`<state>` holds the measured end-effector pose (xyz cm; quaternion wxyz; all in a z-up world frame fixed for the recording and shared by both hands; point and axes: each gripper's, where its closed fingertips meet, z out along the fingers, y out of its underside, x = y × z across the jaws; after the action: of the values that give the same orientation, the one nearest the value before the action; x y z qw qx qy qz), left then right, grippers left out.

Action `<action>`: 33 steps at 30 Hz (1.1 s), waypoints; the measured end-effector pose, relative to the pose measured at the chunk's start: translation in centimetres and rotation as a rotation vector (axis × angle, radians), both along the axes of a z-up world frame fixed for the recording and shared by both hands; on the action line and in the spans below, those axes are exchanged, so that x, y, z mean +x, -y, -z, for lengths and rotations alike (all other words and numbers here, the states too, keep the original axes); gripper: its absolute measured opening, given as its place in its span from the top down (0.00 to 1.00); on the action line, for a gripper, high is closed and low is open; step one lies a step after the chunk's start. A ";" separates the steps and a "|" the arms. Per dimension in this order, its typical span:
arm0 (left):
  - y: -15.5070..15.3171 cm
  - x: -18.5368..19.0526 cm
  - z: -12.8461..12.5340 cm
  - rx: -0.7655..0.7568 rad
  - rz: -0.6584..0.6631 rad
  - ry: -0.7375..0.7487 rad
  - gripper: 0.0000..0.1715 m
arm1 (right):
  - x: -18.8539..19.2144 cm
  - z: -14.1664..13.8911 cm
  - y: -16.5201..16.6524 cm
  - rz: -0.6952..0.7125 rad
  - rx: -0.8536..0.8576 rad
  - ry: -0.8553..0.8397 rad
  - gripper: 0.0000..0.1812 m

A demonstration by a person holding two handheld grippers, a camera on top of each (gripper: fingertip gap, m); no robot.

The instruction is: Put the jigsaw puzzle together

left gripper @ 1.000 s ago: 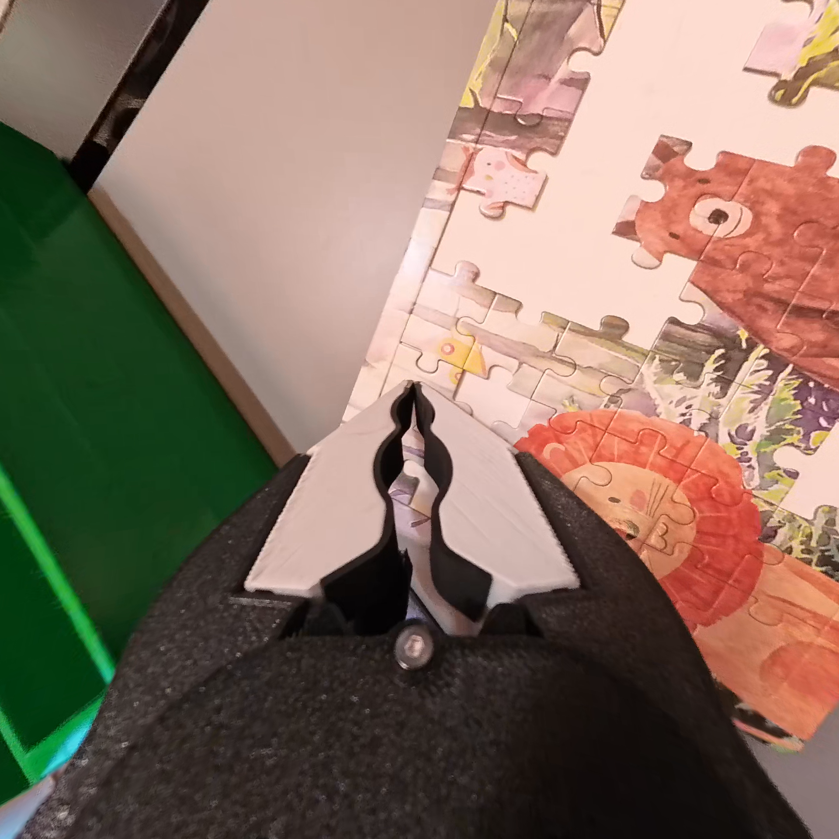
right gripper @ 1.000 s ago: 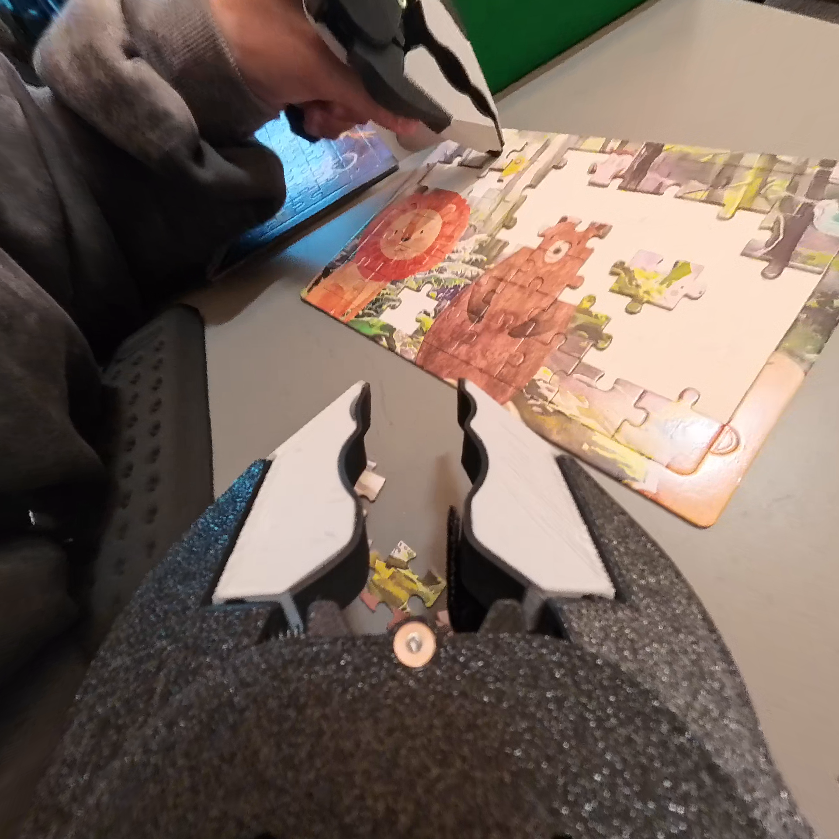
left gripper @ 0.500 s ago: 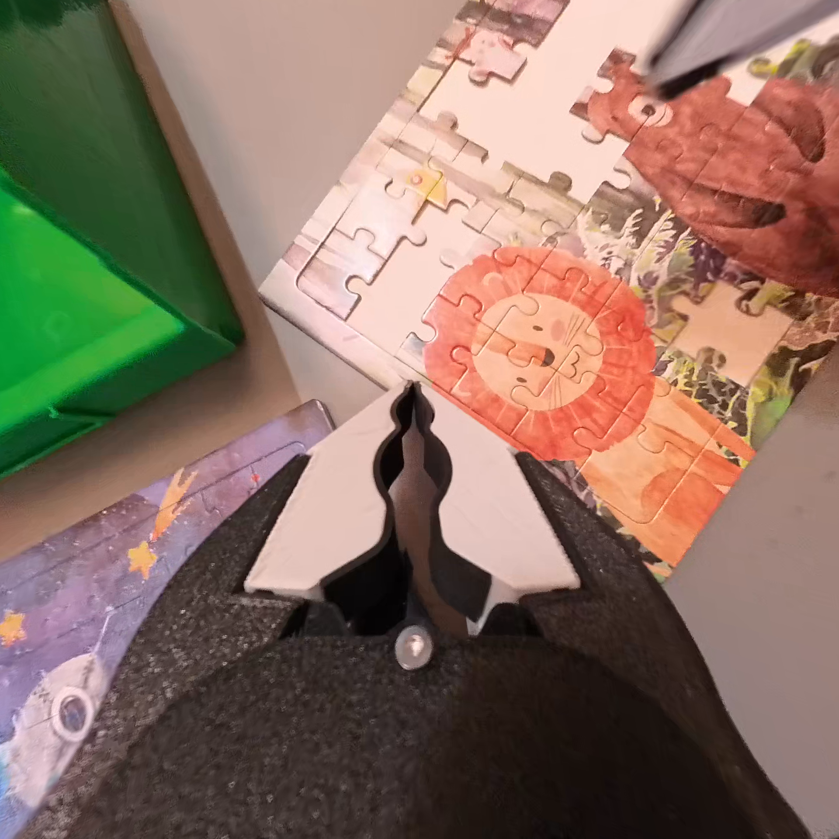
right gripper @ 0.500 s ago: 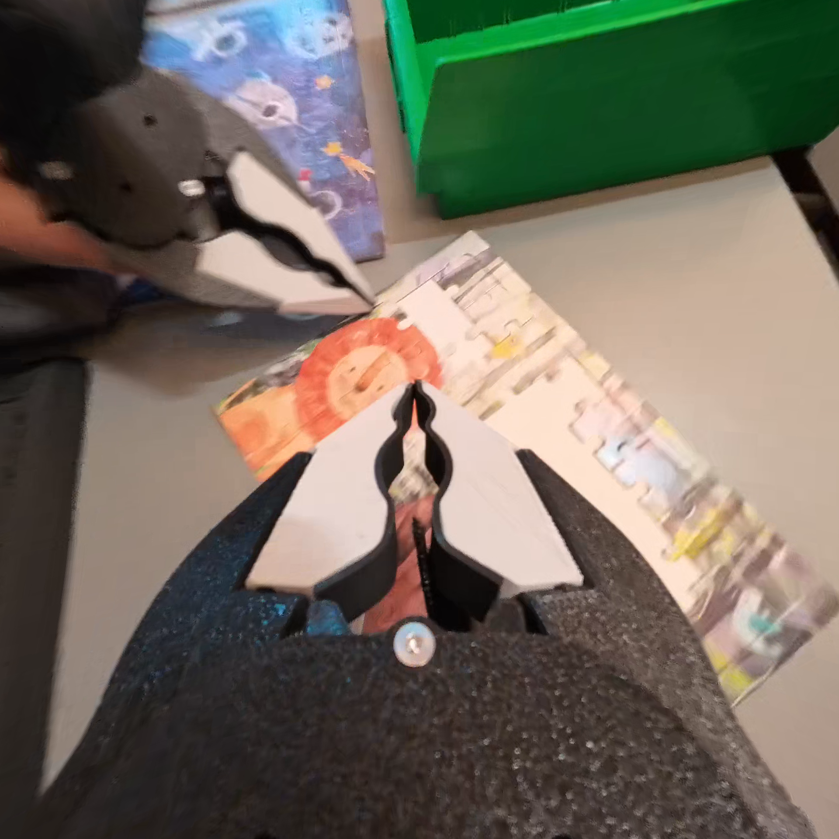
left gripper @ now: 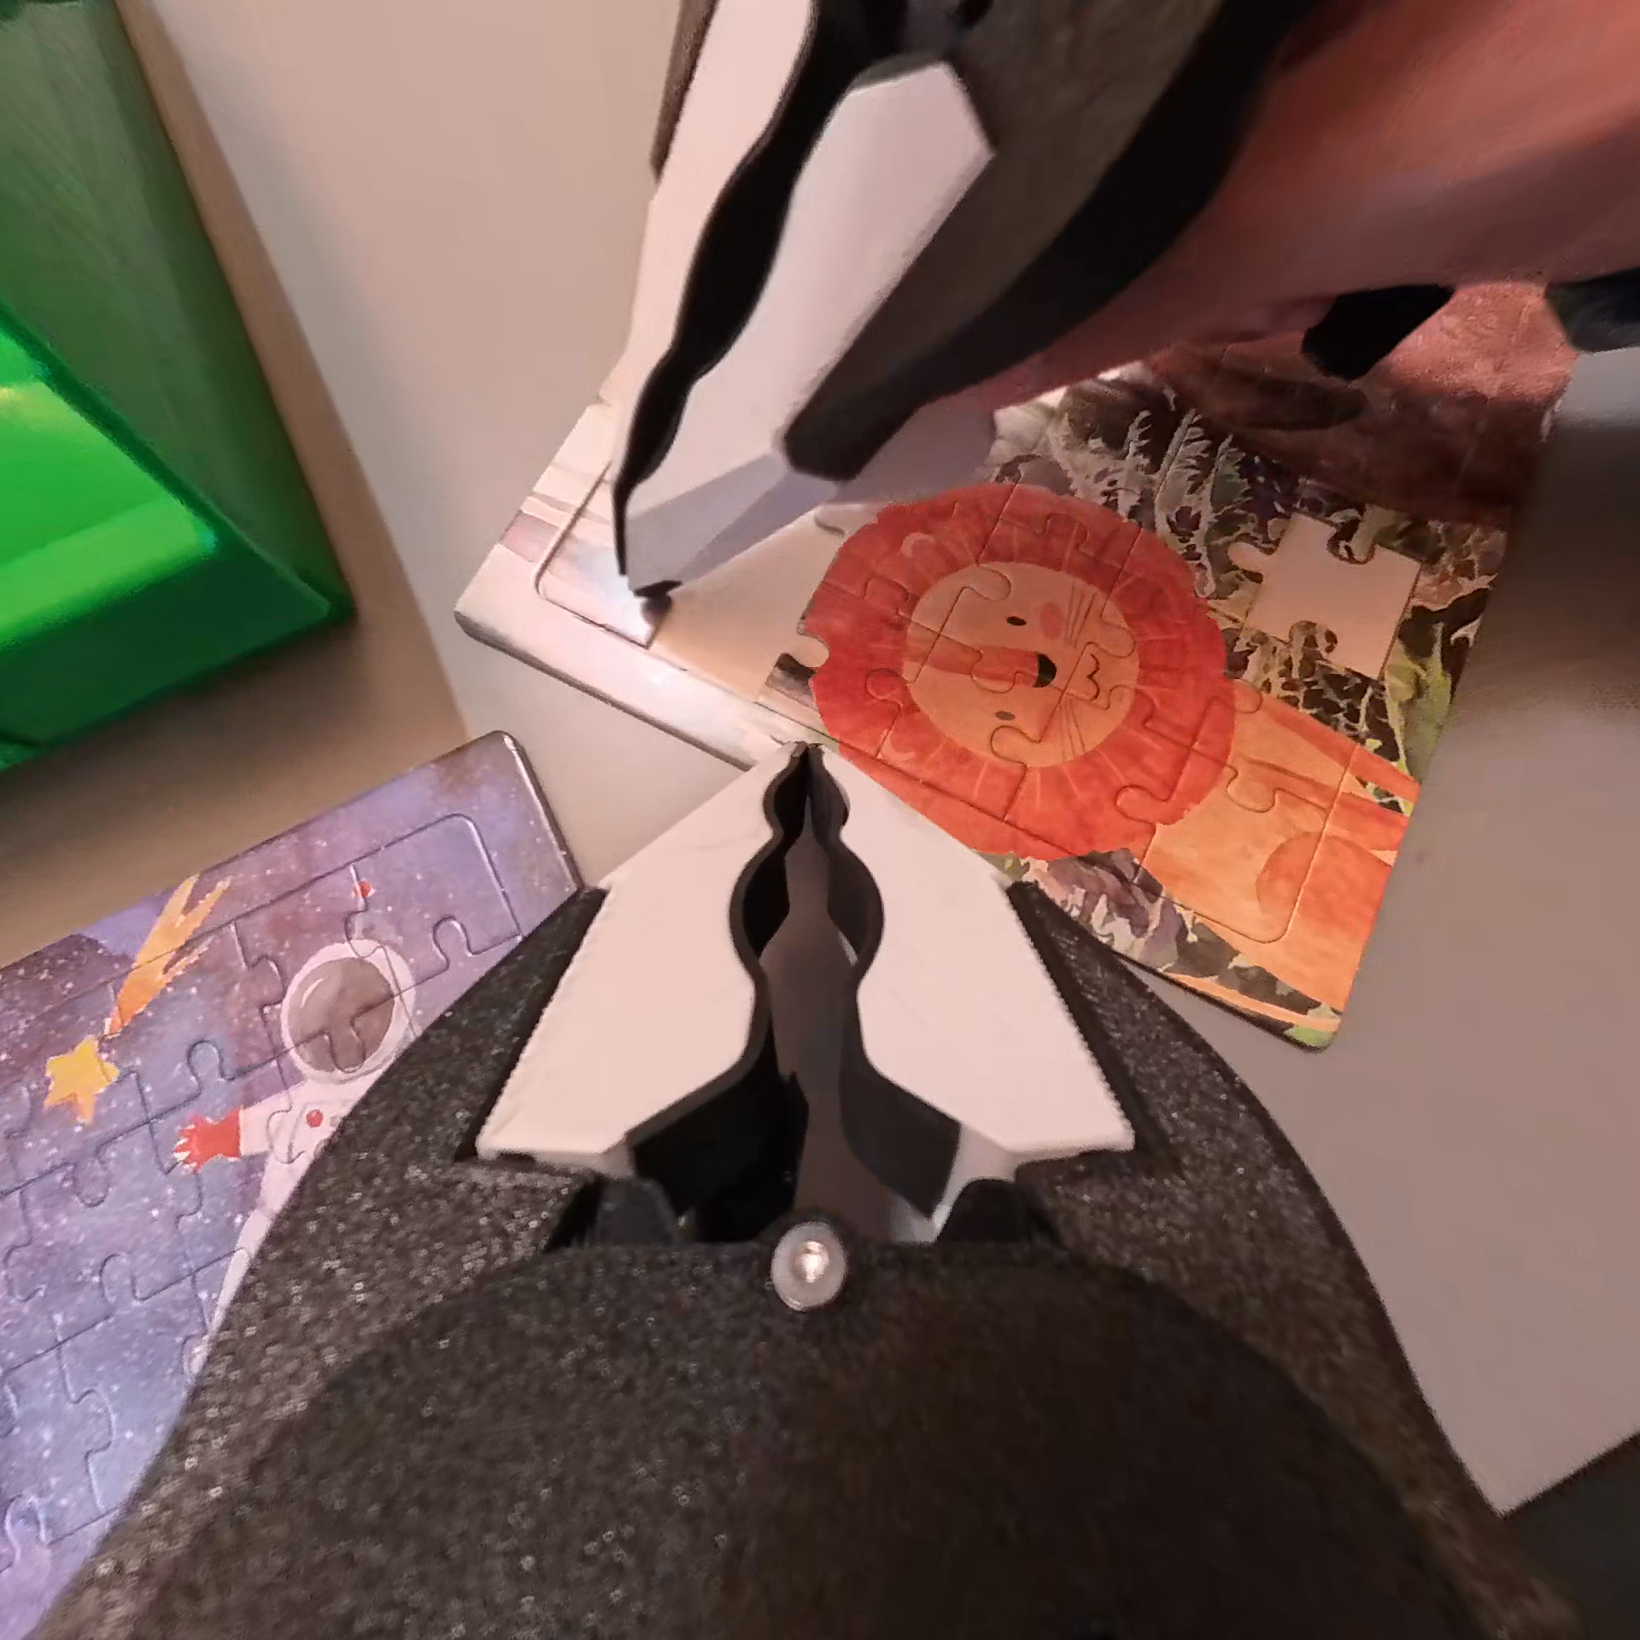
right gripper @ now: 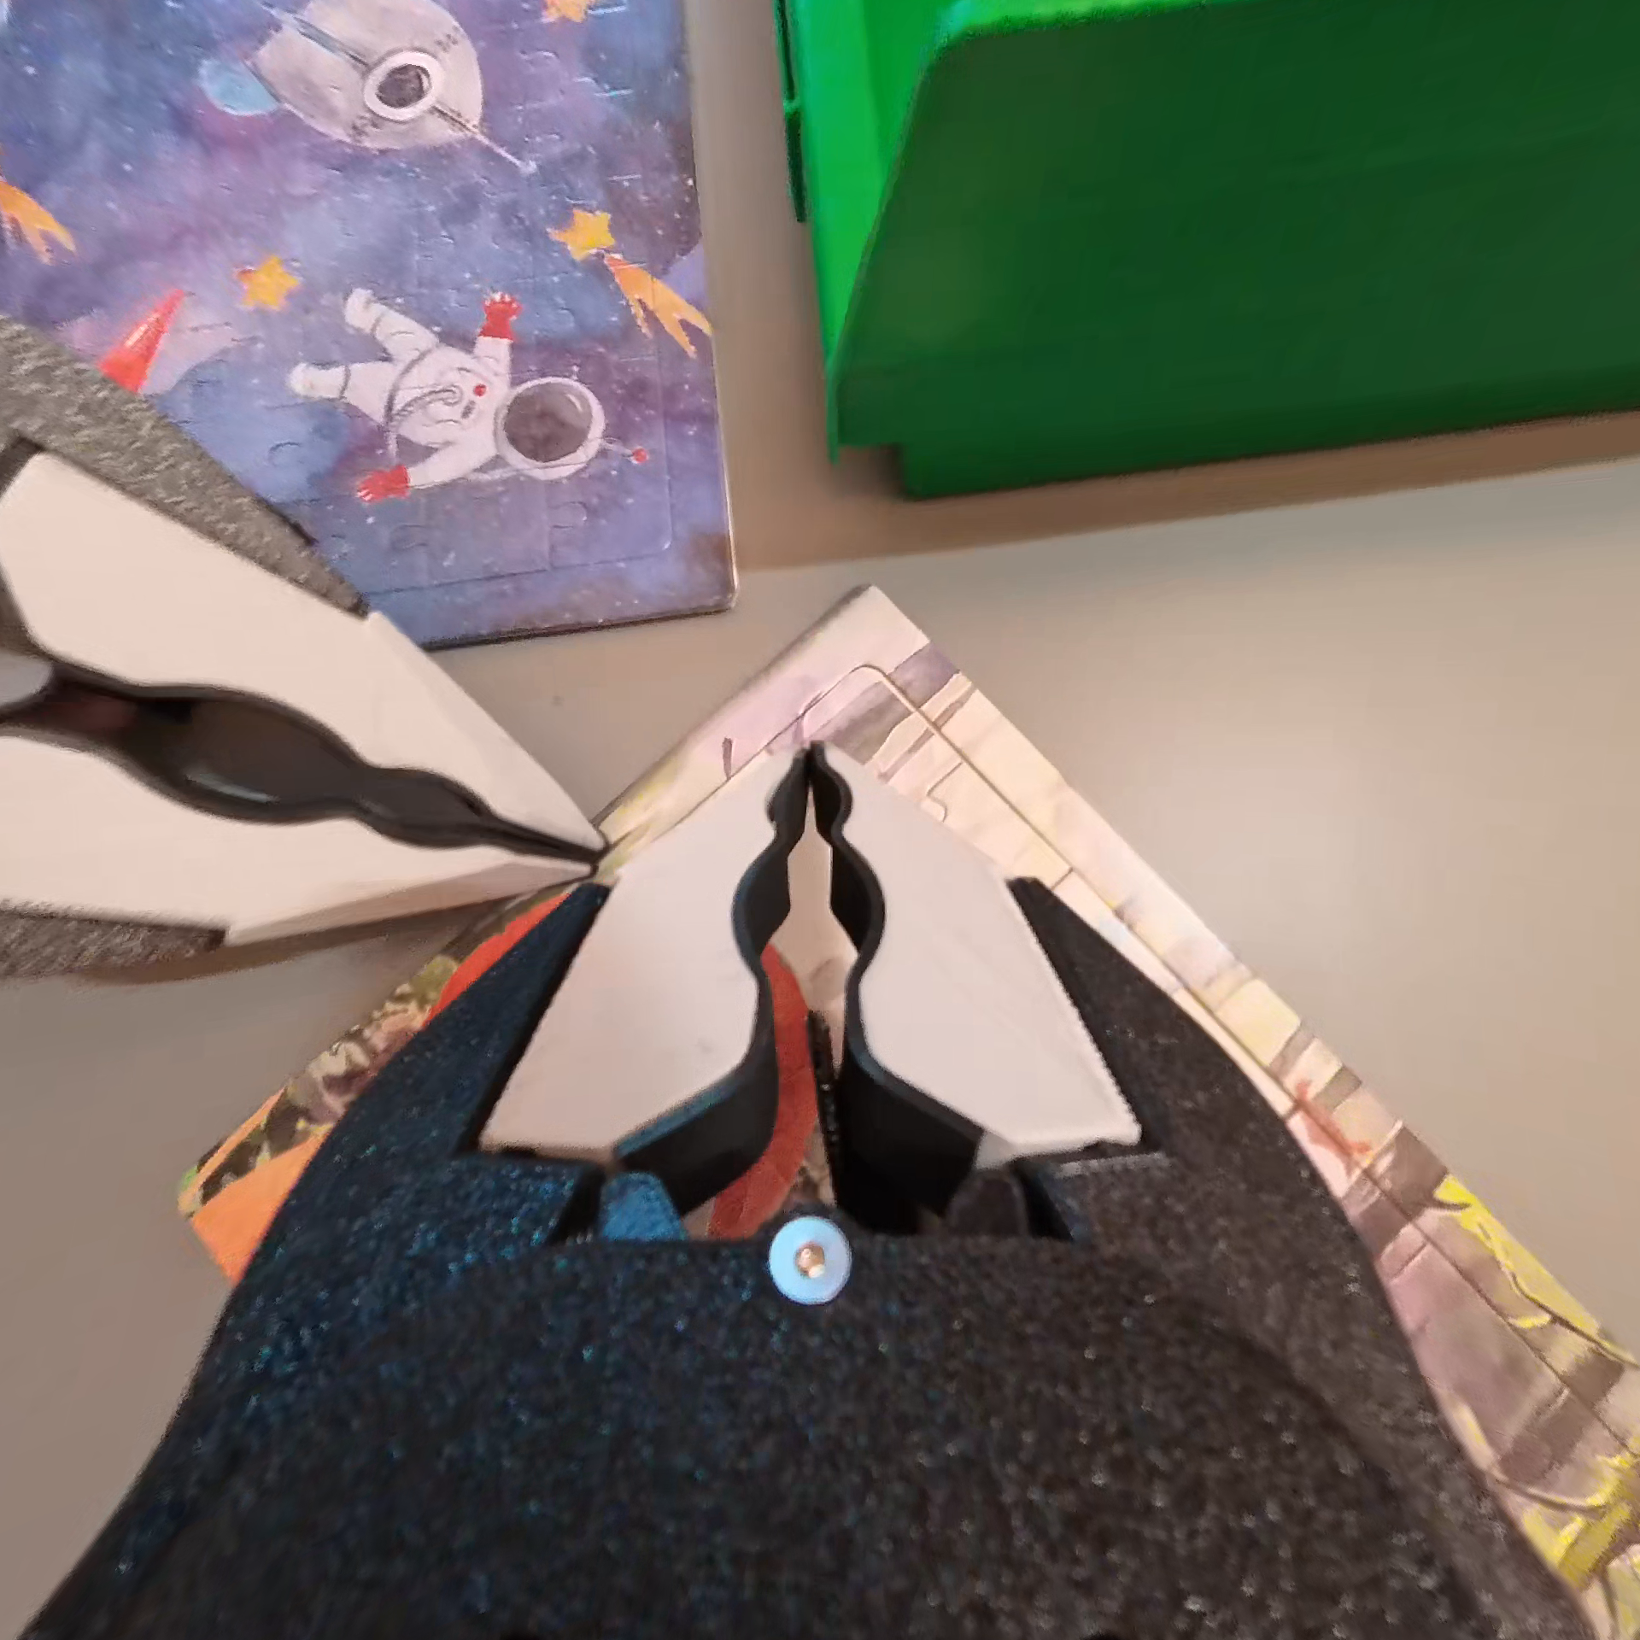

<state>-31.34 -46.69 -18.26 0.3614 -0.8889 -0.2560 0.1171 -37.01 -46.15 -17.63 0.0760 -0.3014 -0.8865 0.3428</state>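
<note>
The animal jigsaw puzzle [left gripper: 1021, 674] lies in its tray on the grey table, with a lion assembled and a bare pale slot [left gripper: 1322, 603] to its right. It also shows in the right wrist view [right gripper: 1021, 781]. My left gripper [left gripper: 806, 754] is shut, with nothing visible between its tips, and hovers at the tray's near edge beside the lion. My right gripper [right gripper: 812, 754] is shut over the tray's corner. In the left wrist view its tips [left gripper: 643, 586] touch down on the corner pieces. I see no piece held in it.
A finished space puzzle [right gripper: 399, 311] with an astronaut lies next to the animal puzzle, also in the left wrist view [left gripper: 222, 1021]. A green bin [right gripper: 1242, 222] stands behind on a tan strip. A hand [left gripper: 1420, 177] holds the right gripper. Spacing between my two grippers at the tips: around 6 cm. My left gripper's tips are some 5 cm from the animal jigsaw puzzle [left gripper: 1021, 674].
My right gripper was open over loose pieces, then shut and swung over to the puzzle's corner. My left gripper drew back from the puzzle's edge to the tray's near side.
</note>
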 end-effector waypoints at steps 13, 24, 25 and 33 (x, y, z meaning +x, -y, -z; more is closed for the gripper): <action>-0.1 0.0 -0.1 0.001 0.006 0.006 1.00 | -0.2 -2.3 -1.2 0.061 -0.063 -0.017 1.00; -3.0 -4.9 -3.0 -0.075 0.105 -0.087 1.00 | 9.5 0.7 -9.9 0.275 -0.051 0.047 1.00; -3.7 -5.0 -2.8 -0.075 0.120 -0.076 1.00 | 9.6 0.6 -9.8 0.270 -0.047 0.047 1.00; -5.2 -7.8 -0.6 -0.145 0.119 -0.007 1.00 | 9.8 0.7 -9.9 0.258 -0.134 0.056 1.00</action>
<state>-39.19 -41.49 -17.65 0.3034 -0.9260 -0.1923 0.1165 -27.23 -36.22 -18.37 0.0745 -0.4266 -0.8173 0.3801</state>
